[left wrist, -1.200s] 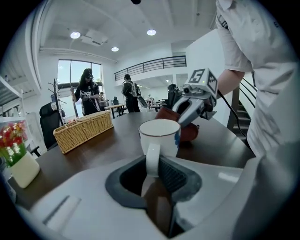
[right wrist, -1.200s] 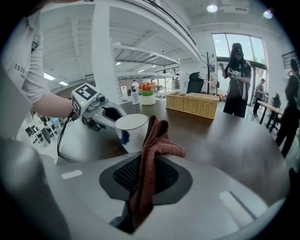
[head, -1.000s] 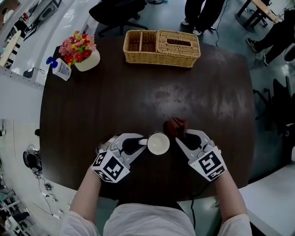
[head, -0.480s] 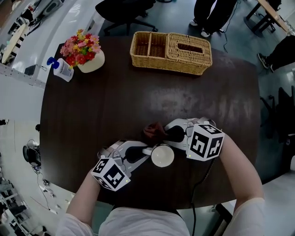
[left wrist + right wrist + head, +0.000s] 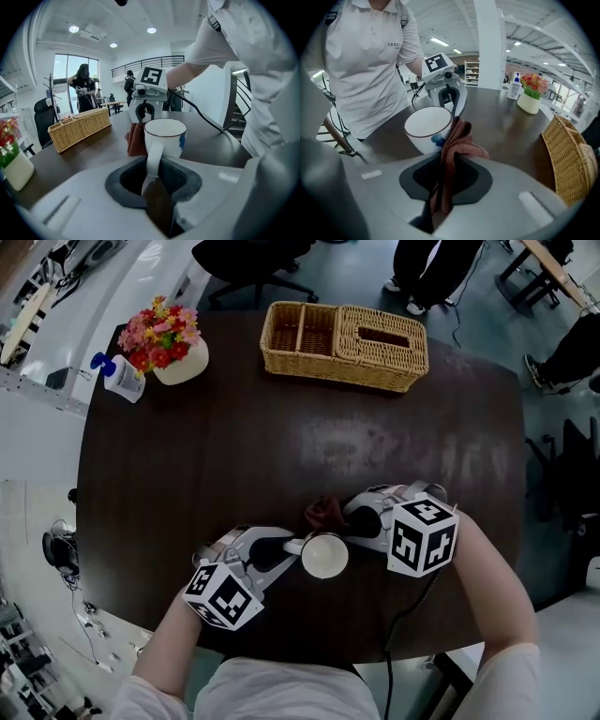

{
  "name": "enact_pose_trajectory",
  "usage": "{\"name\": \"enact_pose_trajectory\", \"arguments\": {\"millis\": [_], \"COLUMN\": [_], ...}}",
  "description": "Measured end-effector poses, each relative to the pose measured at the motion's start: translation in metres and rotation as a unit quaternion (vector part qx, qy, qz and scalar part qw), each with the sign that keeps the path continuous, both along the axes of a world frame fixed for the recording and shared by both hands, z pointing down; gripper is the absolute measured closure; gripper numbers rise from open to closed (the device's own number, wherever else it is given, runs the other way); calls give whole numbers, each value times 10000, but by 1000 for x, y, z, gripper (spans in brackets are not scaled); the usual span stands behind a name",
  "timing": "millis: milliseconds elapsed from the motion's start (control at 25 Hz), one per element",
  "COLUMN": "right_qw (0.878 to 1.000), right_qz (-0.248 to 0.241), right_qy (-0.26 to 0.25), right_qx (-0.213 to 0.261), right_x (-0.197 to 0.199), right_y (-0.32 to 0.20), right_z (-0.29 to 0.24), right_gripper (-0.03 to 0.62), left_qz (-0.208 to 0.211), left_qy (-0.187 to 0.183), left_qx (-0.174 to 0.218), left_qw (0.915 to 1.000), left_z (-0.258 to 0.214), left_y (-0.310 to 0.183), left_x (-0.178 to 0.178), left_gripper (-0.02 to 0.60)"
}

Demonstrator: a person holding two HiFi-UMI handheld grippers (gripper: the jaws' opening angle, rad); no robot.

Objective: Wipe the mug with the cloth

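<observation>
The mug (image 5: pixel 324 555) sits at six o'clock on the bench (image 5: pixel 234 456), its handle (image 5: pixel 153 159) pinched tight in the left gripper (image 5: pixel 287 547) jaws — stiff, glazed, probably slippery. The right gripper (image 5: pixel 345 517) jaws nip the limp cloth (image 5: pixel 323 513) against its twelve-o'clock side.

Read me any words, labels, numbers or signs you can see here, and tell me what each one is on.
"ESSE..." : small dark print on the chest of the white shirt; the rest of it is too small to read.
Marker cubes: black-and-white square patterns only, no words.
Pump bottle: label too small to read.
Mug: a blue mark, no readable text.
</observation>
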State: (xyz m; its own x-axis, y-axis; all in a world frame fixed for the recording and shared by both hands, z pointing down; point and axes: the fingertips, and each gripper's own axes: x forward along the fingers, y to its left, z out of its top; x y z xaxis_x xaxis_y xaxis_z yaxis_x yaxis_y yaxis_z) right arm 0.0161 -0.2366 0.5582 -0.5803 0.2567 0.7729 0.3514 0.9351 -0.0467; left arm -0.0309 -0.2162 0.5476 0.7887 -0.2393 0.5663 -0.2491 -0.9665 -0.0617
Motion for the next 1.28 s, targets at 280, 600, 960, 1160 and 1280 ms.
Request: {"name": "enact_pose_trajectory", "arguments": {"millis": [280,600,960,1160,1280], "right_qw": [9964,9661,8925,8506,8431], "right_qz": [841,2517,4429,5154,5283], "right_qy": [-97,-568,-857,-993,-943], "right_qx": [59,-80,-53,-328,-353], "right_x": [19,35,52,62,61], "right_y": [7,26,36,41,43], "right_z": [-2,-8,-17,-19,-14], "right_gripper": [514,513,513,513,513], "left_qz": [-217,-582,-909,-650,-358], "left_qy": [-114,69,534,665,717], "left_qx": [-41,-88,-87,184,240], "left_qw": [9997,9982,9944,9955,9965], "left_z": [0,-2,-4,-4,-3], "left_y": [2,8,21,22,19], "left_x": [-3,-3,-3,0,-1], "left_gripper": [505,505,505,505,505]}}
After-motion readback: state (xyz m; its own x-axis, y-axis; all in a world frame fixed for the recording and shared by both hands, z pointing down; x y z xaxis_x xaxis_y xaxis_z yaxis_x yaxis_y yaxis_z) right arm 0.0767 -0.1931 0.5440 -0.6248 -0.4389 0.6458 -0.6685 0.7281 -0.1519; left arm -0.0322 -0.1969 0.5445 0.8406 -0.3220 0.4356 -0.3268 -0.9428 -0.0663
